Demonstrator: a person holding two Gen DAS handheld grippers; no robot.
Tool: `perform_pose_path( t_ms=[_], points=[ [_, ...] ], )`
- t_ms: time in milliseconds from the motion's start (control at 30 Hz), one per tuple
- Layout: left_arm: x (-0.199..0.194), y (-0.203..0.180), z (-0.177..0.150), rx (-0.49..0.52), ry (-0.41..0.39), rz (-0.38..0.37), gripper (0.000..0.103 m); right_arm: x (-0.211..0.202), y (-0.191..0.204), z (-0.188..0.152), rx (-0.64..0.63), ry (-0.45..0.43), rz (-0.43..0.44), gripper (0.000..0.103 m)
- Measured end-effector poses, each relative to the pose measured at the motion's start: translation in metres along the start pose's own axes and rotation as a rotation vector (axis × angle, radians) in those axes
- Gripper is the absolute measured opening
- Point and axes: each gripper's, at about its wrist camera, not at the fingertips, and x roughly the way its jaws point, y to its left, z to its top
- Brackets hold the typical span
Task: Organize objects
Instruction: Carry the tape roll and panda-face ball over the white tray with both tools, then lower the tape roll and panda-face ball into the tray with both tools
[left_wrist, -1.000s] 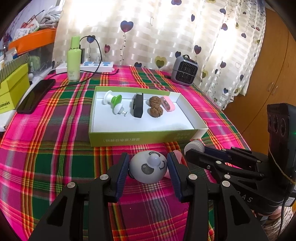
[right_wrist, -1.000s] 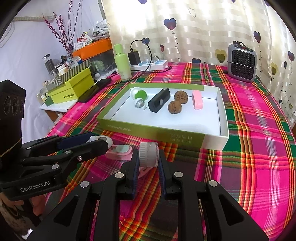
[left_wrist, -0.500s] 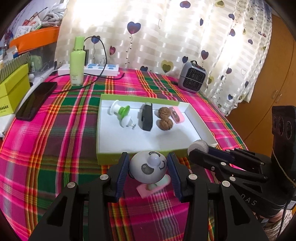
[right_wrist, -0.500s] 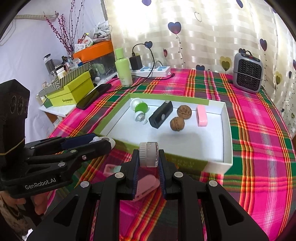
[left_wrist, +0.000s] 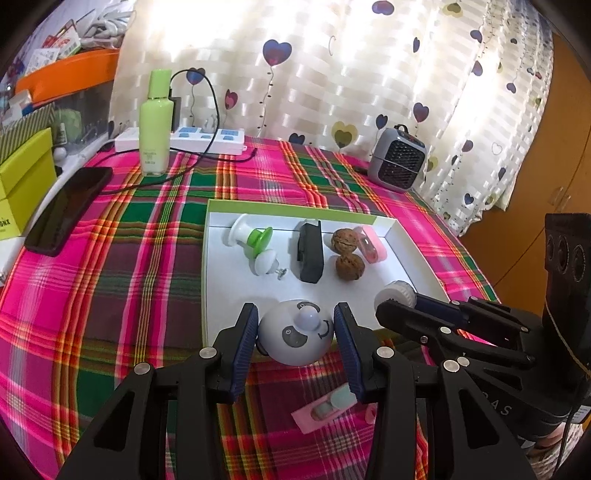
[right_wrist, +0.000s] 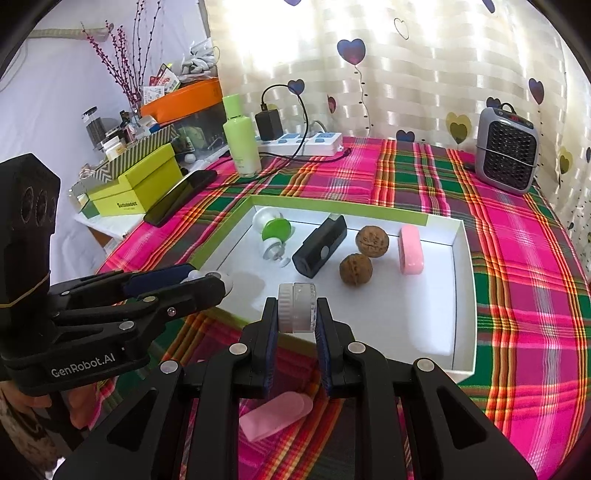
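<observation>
Left gripper: clamped on round panda-face toy, lower centre of frame, at the near wall of the white tray.
Right gripper: clamped on small ribbed white jar, centre frame, over the tray's near edge.
Risk: the toy's curved shell could squirt from the pads; either item could clip the tray wall or roll into the walnuts.
Pose: both grippers angled downward, side by side.

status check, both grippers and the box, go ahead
Left gripper shut on panda toy. Right gripper shut on ribbed jar. Both above white box near edge. Nothing blocking.
</observation>
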Motion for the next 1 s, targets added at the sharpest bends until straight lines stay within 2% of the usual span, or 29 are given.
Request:
perform_pose_path(
  t_ms=[1000],
  points=[
    [0.048,0.014,0.022,0.014,0.048,0.037,0.041,0.048,-0.012,0.015,-0.005,0.075,-0.012,0.02]
  ],
)
